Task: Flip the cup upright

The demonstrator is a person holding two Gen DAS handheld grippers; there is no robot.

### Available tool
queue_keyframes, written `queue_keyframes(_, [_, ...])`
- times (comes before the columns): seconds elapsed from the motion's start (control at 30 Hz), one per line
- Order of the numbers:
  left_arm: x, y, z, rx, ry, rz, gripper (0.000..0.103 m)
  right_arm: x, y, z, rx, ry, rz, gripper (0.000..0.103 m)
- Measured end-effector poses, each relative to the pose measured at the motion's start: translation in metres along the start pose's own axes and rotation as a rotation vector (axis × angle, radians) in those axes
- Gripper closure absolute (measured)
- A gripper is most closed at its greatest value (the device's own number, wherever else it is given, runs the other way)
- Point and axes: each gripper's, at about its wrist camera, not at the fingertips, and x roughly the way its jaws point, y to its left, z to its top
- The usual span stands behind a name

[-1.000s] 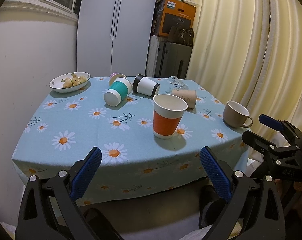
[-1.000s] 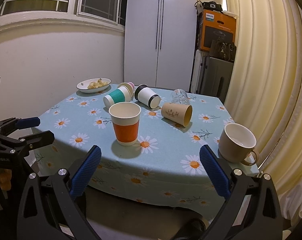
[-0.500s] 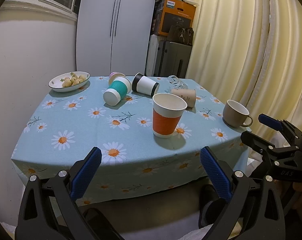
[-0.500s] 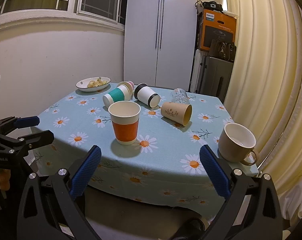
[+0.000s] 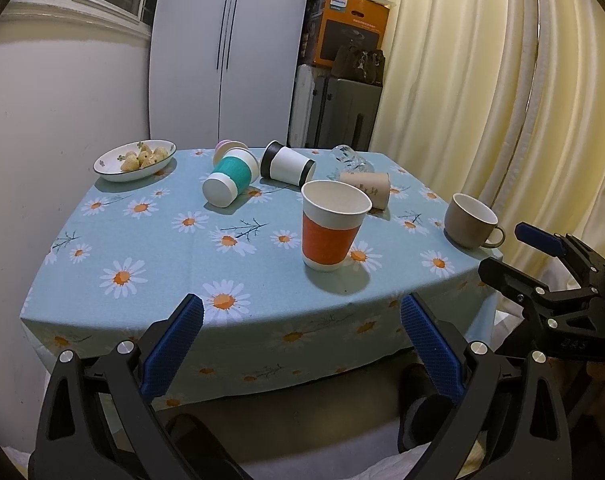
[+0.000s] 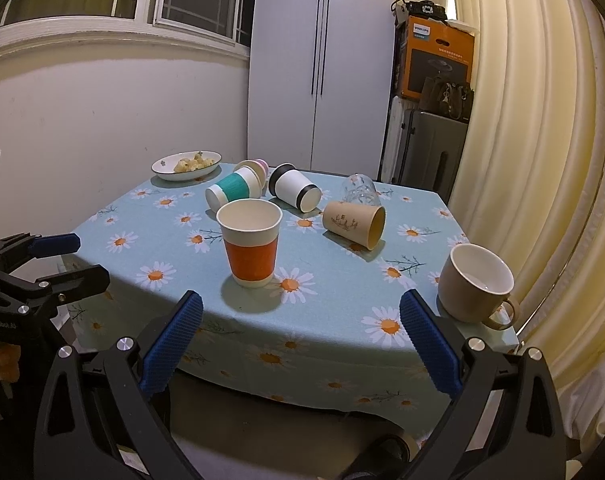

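left hand-held gripper (image 5: 300,334): wide, empty, off the bench (image 5: 150,264) front edge | bowl (image 5: 134,160): far left | teal cup (image 5: 230,178), black-banded cup (image 5: 288,164), glass (image 5: 350,160), brown cup (image 5: 368,188): lying on their sides at back | orange cup (image 5: 330,226): upright, centre | mug (image 5: 468,220): upright, right edge | right hand-held gripper (image 6: 300,332): wide, empty

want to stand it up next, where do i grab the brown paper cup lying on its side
Grip the brown paper cup across its mid-body, probably with the right gripper, coming from the near side. It lies on its side, mouth toward the mug, so the curved wall is exposed; the glass lies close behind it.
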Motion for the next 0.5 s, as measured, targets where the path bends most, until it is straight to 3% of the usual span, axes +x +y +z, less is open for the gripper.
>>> queue_keyframes(0.5, [0.0021,0.0001,-0.0009,0.001,0.006,-0.004,0.007,0.0008,0.0003,0.0009,0.001,0.003,0.005,0.005])
